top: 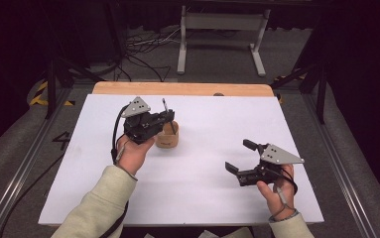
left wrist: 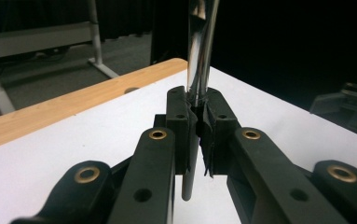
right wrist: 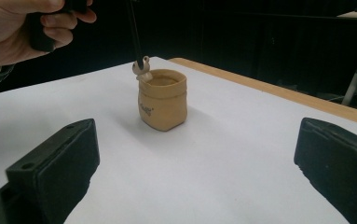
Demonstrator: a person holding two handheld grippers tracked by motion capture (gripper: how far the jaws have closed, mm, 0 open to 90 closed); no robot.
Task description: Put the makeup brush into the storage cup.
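The small tan ceramic cup (top: 167, 134) stands left of the table centre, at about 10 o'clock from the right gripper (top: 241, 157). The left gripper (top: 169, 115) is clamped on a thin dark pen (right wrist: 134, 32) whose tip hangs at the cup's rim. If it comes down off-centre, it may tip the cup. The right gripper's jaws are wide apart, low, pointing toward the cup.

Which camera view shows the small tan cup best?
The right gripper view: the tan cup stands whole and near on the white table. In the high view the cup is small, partly behind the left hand-held gripper.
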